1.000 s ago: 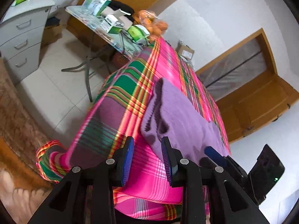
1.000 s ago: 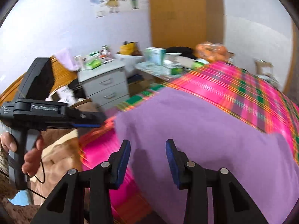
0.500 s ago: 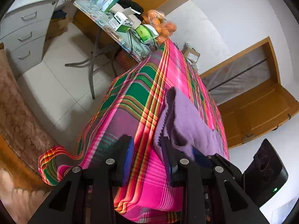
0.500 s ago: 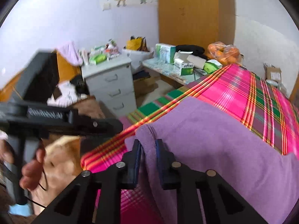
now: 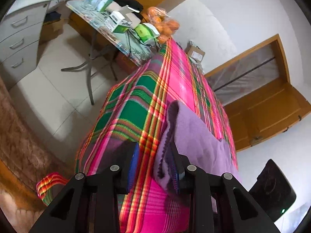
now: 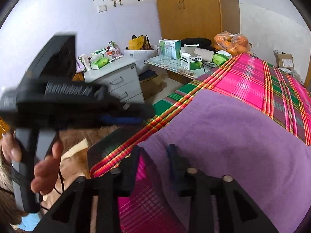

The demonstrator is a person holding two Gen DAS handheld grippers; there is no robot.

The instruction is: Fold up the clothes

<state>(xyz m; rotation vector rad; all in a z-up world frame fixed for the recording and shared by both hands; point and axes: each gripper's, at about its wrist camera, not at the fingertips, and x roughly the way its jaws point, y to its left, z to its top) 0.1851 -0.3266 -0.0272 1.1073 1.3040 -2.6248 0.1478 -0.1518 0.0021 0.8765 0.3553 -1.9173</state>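
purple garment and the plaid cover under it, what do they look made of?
Purple garment: probably fleece or a soft knit; matte, fuzzy surface, thick rounded folds, dark stitched edging visible from the left wrist. Plaid cover: looks like thin woven cloth, possibly synthetic; crisp printed or woven stripes, slight sheen, drapes flat over the edge. Exact fibres can't be told.

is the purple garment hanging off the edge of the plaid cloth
No, the purple garment lies on top of the plaid cloth, its corner short of the cloth's edge.
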